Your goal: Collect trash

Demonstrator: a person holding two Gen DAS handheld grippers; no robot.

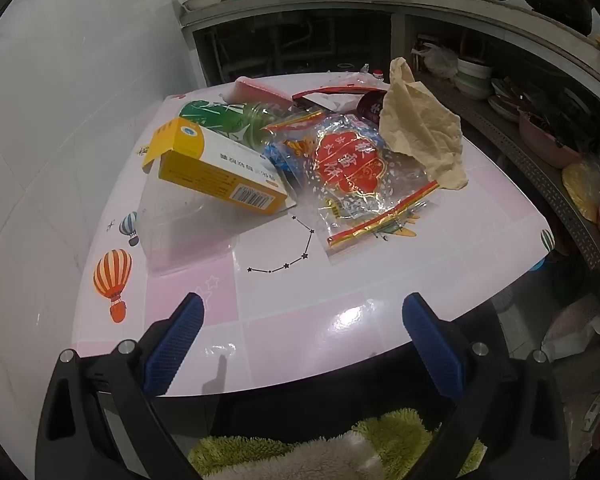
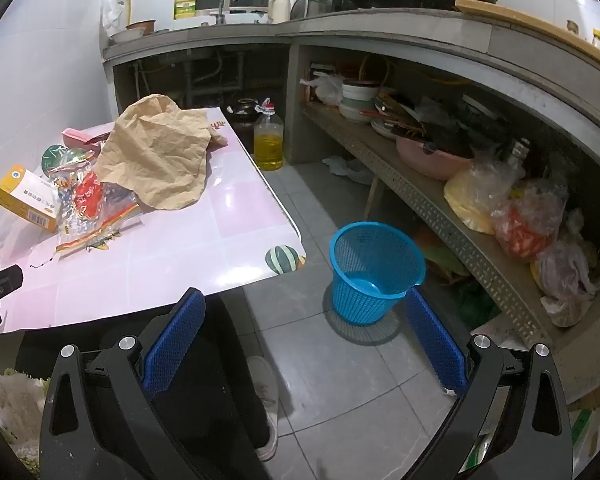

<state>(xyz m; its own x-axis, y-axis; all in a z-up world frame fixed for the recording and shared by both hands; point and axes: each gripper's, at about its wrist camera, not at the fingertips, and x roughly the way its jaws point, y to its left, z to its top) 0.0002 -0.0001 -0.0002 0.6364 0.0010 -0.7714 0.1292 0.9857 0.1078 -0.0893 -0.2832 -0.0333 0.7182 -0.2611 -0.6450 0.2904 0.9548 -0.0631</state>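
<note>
- The left gripper (image 1: 300,336) hangs over the near edge of the pink glossy table with balloon prints (image 1: 300,320), its blue ribbed fingers (image 1: 176,344) spread wide with nothing between them.
- The right gripper (image 2: 304,340) points down over the grey tiled floor (image 2: 340,380) to the right of the table, its blue pads (image 2: 434,340) also fully apart and empty.
- The trash lies in a heap on the far half of the table: a yellow and white cardboard box (image 1: 220,172) with one flap open, resting partly on a clear plastic tray (image 1: 184,232) at the left.
- Just right of the box lies a clear crinkled wrapper with a red and gold label (image 1: 360,176).
- A crumpled tan paper sheet (image 1: 420,128) stands at the right of the heap, overlapping the wrapper's far corner.
- Behind the box is a green plastic bottle lying on its side (image 1: 224,116); farther back, a pink item (image 1: 260,90) (too unclear to name).
- A blue mesh plastic basket (image 2: 374,268) stands upright on the floor right of the table, well apart from the heap, and looks empty.
- A bottle of yellow oil (image 2: 268,140) stands on the floor beyond the table's far right corner.
</note>
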